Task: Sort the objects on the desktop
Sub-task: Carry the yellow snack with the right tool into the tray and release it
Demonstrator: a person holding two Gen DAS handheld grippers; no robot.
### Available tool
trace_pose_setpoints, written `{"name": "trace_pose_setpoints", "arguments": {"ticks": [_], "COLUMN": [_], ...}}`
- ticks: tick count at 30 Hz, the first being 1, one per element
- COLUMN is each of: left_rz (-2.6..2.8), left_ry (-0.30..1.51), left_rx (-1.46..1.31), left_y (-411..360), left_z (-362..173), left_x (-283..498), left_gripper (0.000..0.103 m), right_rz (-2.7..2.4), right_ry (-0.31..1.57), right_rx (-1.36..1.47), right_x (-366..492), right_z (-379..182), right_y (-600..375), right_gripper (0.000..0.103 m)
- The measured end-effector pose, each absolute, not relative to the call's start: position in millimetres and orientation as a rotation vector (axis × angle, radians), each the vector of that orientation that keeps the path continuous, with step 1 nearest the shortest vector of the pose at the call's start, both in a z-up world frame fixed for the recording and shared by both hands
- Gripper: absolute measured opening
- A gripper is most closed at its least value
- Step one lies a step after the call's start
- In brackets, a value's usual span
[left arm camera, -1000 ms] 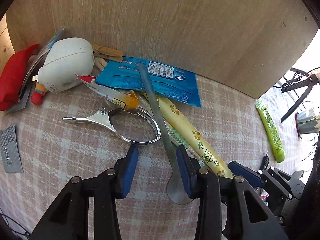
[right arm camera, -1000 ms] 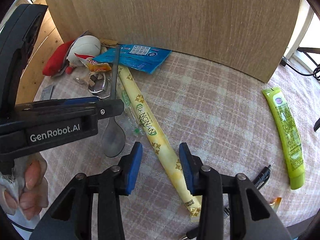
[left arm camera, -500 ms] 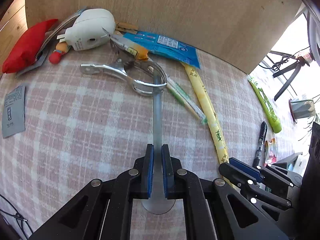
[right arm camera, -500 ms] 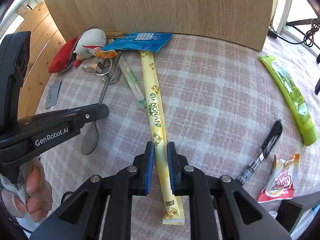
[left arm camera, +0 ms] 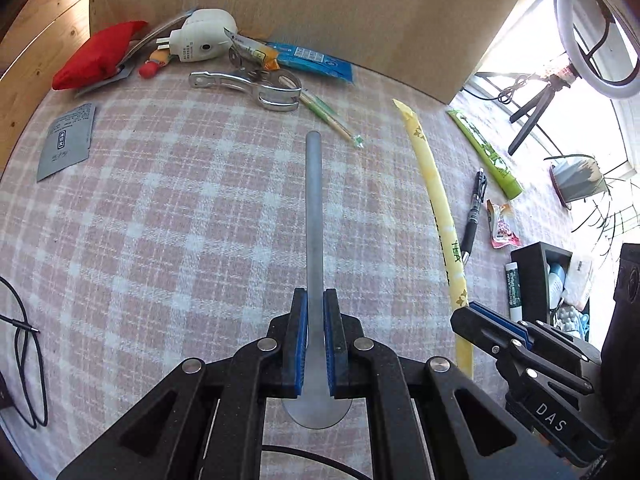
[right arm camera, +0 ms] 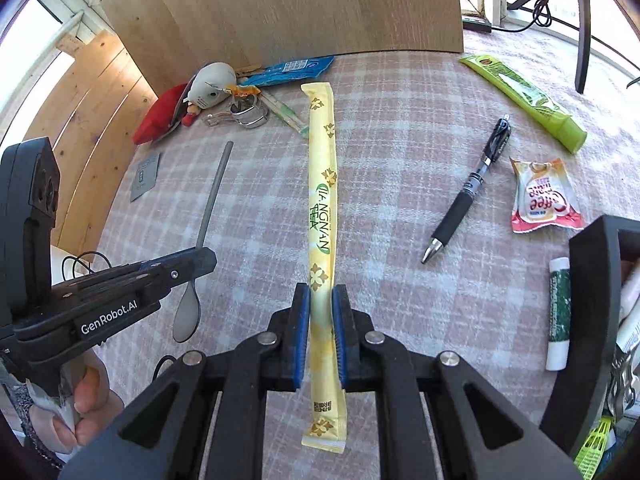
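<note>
Pink-checked cloth covered the worktop, w/ a wooden board standing at the back. A sec earlier both tools hung open over the pile by the board; by this moment each had clamped an item and pulled it clear toward the near side.

The tea stick, long & yellow, sat pinched near its lower end in the right tool; jaws were closing the last bit, pads already pressing the packet. Its far end no longer lay against the blue pack.

The spoon was gripped by the neck in the left tool, jaws fully closed on it, bowl poking out beneath, handle pointing at the clamp but well apart from it.

Judged: two items were separated from the clutter at once, so the sort was under way but early. A black box at right, w/ a tube in it, looked like the likely drop spot. Pen, green tube & sachet lay untouched.
</note>
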State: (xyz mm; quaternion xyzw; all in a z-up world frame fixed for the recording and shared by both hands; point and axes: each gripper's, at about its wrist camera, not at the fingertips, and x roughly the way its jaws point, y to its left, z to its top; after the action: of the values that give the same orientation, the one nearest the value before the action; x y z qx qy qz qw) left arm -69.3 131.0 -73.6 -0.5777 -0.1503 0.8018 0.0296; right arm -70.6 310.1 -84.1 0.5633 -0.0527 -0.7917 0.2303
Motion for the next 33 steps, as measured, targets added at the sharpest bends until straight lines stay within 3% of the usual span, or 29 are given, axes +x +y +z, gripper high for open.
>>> {"name": "trace_pose_setpoints", "arguments": {"ticks": [16, 33], "left_rz": [2.368, 2.189], "left_ry": [-0.320, -0.141], "left_rx": [-1.566, -1.511], "left_y": [276, 440], "left_z": [-5, 4], "left_x": [-37, -13], "left_gripper": [0.007, 0.007], "right_rz": [-2.387, -2.638], "right_ry": [-0.274, -0.475], "right_rx": [1.425, 1.523], "right_x": [10, 79], "right_z": [-1, 1], "right_y": [462, 657], "right_gripper": [0.012, 0.012]}}
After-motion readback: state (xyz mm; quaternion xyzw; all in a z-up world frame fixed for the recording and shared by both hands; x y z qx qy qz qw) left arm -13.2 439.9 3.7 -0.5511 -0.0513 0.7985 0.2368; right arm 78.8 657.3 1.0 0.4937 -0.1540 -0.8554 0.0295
